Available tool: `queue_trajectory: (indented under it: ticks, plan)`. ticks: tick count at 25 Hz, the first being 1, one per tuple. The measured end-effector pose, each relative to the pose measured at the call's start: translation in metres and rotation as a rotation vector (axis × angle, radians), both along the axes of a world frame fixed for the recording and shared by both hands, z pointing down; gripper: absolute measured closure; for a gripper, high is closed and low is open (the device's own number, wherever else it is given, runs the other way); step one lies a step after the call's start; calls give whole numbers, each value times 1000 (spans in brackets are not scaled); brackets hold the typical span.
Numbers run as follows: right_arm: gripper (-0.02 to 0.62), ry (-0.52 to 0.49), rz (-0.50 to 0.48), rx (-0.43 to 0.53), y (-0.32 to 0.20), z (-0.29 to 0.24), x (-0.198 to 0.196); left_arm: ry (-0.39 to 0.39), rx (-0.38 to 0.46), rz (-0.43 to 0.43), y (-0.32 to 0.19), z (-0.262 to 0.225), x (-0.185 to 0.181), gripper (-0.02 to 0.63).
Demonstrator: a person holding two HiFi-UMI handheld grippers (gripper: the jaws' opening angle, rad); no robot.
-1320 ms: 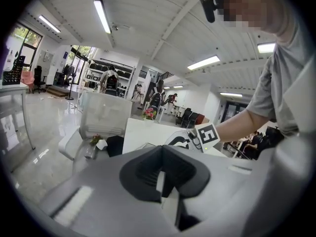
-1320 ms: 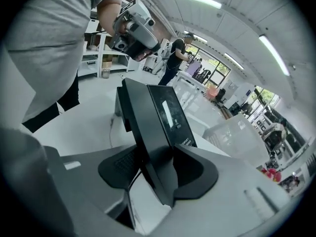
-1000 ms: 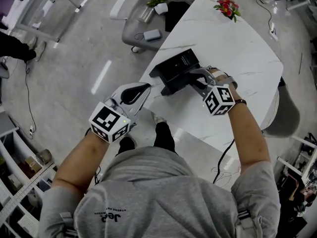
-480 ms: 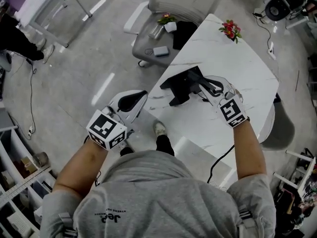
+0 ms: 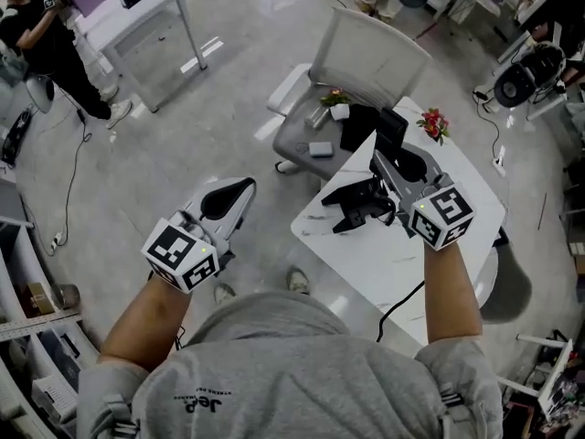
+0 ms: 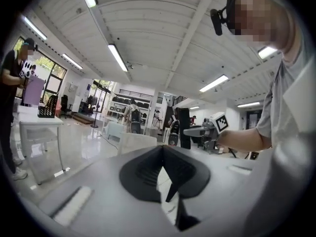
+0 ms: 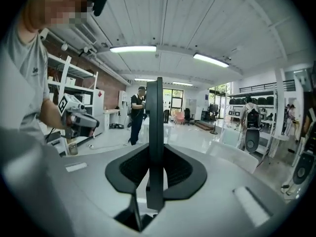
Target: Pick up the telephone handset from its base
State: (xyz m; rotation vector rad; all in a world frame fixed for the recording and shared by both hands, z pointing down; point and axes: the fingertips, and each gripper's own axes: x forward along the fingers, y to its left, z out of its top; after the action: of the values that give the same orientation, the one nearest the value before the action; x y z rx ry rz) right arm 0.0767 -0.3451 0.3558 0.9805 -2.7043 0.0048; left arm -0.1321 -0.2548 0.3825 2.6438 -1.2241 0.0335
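Raised off its base (image 5: 352,204), the handset (image 5: 393,128) now stands in the right tool (image 5: 391,158), jaws just tightened on it; left tool (image 5: 247,186) closed, empty.

Worn from the head view's centre down to six o'clock: a grey short-sleeved T-shirt (image 5: 274,373) with small dark lettering (image 5: 199,403) at its seven o'clock. Light shoes (image 5: 297,282) are seen just above it. The left gripper (image 5: 239,192), at nine o'clock, and the right gripper (image 5: 391,161), at two o'clock, are shelled in pale grey and lined with black ribbed pads. Each is capped by a white cube (image 5: 181,252) printed with black square markers. A black camera (image 6: 217,18) is mounted at the head.
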Motion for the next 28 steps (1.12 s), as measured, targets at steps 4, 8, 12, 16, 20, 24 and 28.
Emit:
queue_trajectory:
  ticks: [4,8,12,16,20,24,28]
  plan:
    - [518,-87,-26,18,-3,-59,-43,5,64,-96,10,-47,-51,548]
    - [518,-137,-62,20,3,-102,-85,2,121,-190,25,-87,-102,548]
    - [518,-172,-106,40,14,-137,-124,-2,161,-274,43,-119,-146,548]
    - [518,-184,-150,69,25,-161,-159,8,200,-329,62,-149,-179,548]
    - [518,-192,-193,91,38,-176,-187,14,236,-354,83,-173,-196,548]
    - [518,-207,-225,100,49,-185,-205,-5,249,-372,99,-183,-206,548]
    - [518,-218,-250,113,57,-195,-218,-8,246,-386,111,-193,-215,548]
